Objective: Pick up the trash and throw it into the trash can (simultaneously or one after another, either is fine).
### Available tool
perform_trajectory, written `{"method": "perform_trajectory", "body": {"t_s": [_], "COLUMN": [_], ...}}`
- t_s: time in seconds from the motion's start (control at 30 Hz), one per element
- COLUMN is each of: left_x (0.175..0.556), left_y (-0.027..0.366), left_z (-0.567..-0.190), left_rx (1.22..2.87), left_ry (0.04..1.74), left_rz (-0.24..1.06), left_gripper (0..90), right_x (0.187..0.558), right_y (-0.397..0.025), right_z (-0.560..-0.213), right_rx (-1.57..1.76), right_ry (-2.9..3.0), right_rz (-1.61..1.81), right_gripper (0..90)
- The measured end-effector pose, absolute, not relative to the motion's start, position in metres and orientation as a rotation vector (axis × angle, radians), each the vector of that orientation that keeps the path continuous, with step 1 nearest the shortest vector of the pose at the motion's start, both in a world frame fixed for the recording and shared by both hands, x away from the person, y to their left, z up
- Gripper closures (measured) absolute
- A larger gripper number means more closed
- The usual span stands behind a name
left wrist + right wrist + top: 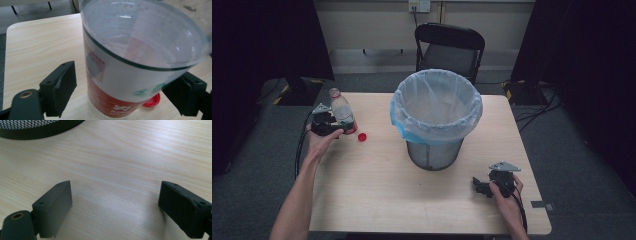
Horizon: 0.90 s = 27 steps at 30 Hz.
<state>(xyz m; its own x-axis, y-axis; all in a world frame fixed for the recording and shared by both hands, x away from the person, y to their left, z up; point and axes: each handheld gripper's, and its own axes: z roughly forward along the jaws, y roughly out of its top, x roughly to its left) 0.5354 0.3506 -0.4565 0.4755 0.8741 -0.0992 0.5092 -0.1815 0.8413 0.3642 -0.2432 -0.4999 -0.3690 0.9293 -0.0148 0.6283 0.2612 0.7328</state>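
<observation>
Left tongs [332, 125] straddle the uncapped bottle [342, 110] at the table's [412, 200] left edge, jaws not visibly closed; its red cap [362, 136] lies beside. Right tongs [484, 186] rest open, empty. Binning in the lined bin [437, 117] remains.

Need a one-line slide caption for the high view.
Left claw around an uncapped plastic bottle beside its red cap; right claw open and idle near the lined mesh bin.

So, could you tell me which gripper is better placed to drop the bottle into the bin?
Left. The left gripper already brackets the bottle, though its jaws look apart. The right gripper sits open, beyond the bin.
</observation>
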Motion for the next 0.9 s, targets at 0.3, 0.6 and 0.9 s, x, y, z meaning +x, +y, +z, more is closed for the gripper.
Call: {"method": "perform_trajectory", "body": {"t_s": [0.3, 0.6, 0.9], "left_x": [0.5370, 0.5347, 0.5322], "left_y": [0.3470, 0.3496, 0.3478], "left_z": [-0.4577, -0.4551, -0.4501], "left_rx": [1.852, 1.834, 1.800], "left_ry": [1.137, 1.145, 1.120], "left_rz": [0.555, 0.548, 0.547], "left_gripper": [27.0, 28.5, 28.5], "right_x": [0.3641, 0.3641, 0.3641], "right_y": [-0.2431, -0.2431, -0.2432], "right_z": [-0.4999, -0.4999, -0.4999], "right_rx": [1.410, 1.410, 1.410], "right_ry": [2.091, 2.091, 2.091], "right_rz": [0.899, 0.899, 0.899], "right_gripper": [10.7, 10.7, 10.7]}}
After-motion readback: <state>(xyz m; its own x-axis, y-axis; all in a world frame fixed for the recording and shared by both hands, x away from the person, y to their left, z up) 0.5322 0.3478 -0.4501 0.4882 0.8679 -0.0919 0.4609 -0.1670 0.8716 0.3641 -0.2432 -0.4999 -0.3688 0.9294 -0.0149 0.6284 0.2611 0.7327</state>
